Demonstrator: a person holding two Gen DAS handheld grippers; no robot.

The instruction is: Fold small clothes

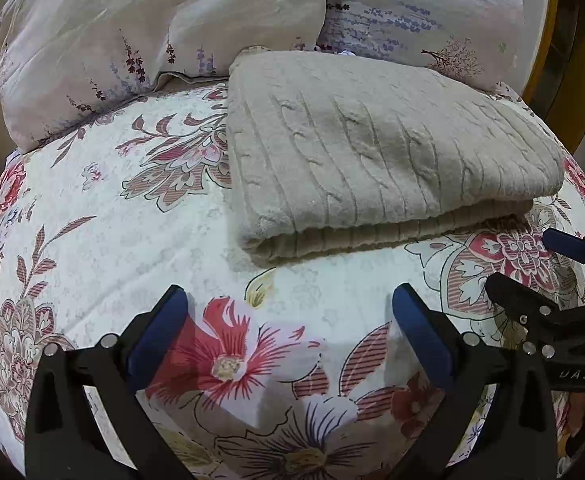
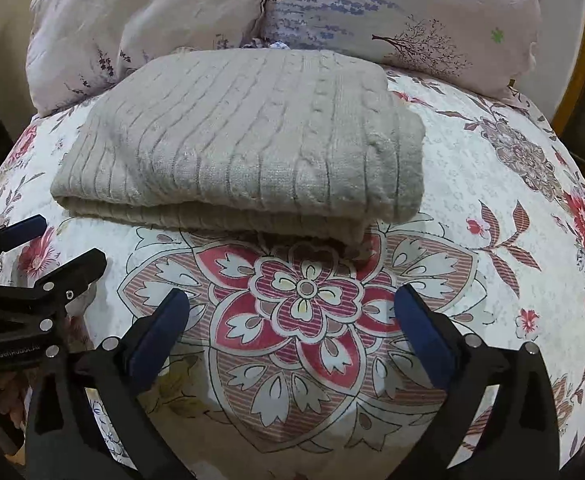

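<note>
Lying folded on the bed is a beige cable-knit sweater [image 1: 376,160], doubled over so that its ribbed edge runs along the near side, one layer stacked on the other. It sits flat on the floral quilt [image 1: 112,240], with its far edge close up against two pillows [image 1: 164,12] in pale lavender-print cases that lean side by side at the head of the bed. No basket, box or drawer shows in either view; the sweater rests straight on the quilt.

Nearer to me, the left gripper [image 1: 288,320] hangs just above the quilt, short of the sweater's near edge, over a red and white flower in the print. Its blue-padded fingers [image 1: 160,332] are spread wide and nothing lies between them. The right gripper [image 2: 292,320] hovers beside it in the same way, over a big red medallion flower on the quilt, and it too is splayed apart and grasps nothing. Both tools are near the sweater but clear of it.

From the left wrist view the right tool shows at the right edge, and from the right wrist view the left tool shows at the left edge, so the two stand close side by side. Part of a hand shows under the right tool, too little to say more.
</note>
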